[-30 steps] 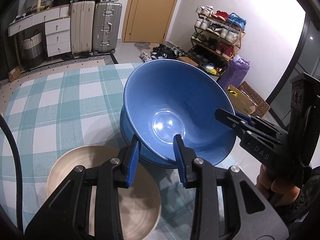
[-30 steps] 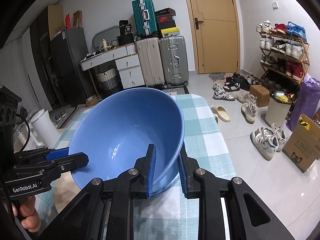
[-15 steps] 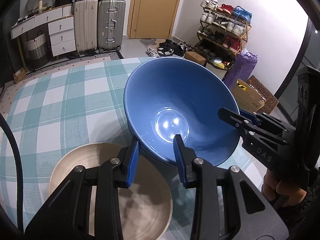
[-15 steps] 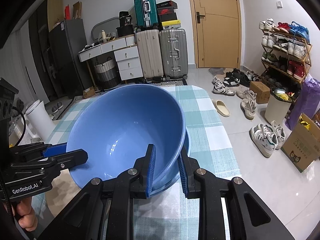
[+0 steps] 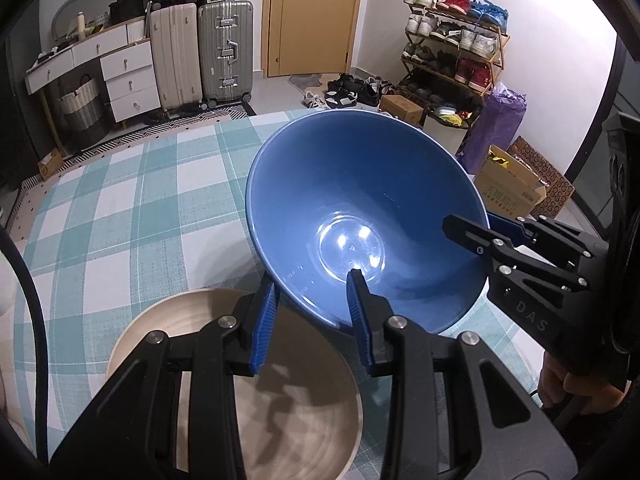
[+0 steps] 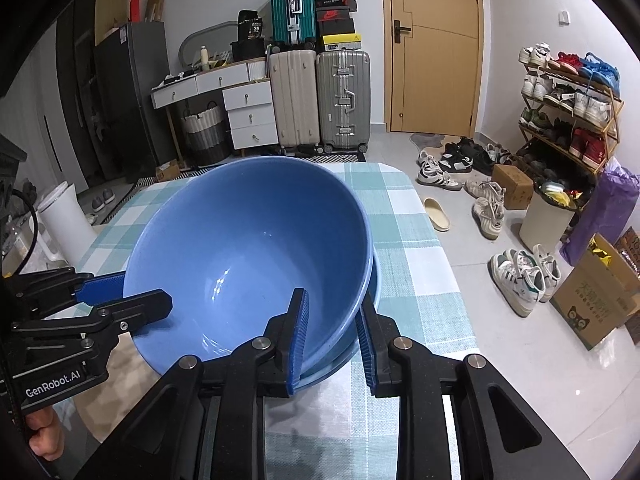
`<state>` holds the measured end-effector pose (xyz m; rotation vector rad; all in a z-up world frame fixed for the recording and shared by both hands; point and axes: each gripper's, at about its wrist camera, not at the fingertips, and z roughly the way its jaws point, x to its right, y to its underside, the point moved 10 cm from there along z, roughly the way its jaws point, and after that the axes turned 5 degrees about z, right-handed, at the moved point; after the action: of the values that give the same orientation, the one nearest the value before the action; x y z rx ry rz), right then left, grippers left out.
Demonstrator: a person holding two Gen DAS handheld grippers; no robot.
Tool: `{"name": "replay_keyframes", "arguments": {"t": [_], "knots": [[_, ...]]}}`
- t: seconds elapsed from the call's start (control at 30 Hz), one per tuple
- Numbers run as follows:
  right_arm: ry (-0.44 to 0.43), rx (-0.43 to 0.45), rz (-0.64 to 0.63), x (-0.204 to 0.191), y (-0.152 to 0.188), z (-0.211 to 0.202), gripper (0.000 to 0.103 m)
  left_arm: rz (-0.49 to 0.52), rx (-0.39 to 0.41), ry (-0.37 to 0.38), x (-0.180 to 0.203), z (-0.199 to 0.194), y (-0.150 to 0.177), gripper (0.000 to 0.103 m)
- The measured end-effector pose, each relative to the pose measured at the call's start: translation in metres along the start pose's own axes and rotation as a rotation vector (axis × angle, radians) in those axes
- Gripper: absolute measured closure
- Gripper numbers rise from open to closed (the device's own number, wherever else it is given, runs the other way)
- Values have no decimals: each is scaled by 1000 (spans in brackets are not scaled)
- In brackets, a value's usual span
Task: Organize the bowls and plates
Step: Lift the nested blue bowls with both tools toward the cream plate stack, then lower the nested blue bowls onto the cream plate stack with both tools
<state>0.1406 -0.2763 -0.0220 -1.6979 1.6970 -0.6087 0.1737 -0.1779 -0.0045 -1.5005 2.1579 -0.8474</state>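
A round, shallow beige ceramic plate [image 5: 224, 360] with faint concentric rings lies on the teal-and-white checked tablecloth [image 5: 120, 208], nothing in it. Just right of it, the left gripper [image 5: 310, 304] clenches the near rim of a deep, glossy blue bowl [image 5: 360, 216], one blue ribbed pad inside the wall and one outside. The bowl is smooth, empty and tilted, and ceiling lights glint on its flat bottom. In the right wrist view a second blue rim [image 6: 374, 280] shows just under the bowl [image 6: 248, 256], which seems nested in it. The right gripper [image 6: 334, 320] grasps the opposite rim, pads pressing both sides of the wall. Both bowls sit near the table's right edge.
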Motion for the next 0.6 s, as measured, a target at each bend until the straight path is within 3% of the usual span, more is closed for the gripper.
{"name": "replay_keyframes", "arguments": {"t": [0.6], "knots": [[16,-10,3,4,2,5,75,-3,-25,-18,-9,9,5,73]]}}
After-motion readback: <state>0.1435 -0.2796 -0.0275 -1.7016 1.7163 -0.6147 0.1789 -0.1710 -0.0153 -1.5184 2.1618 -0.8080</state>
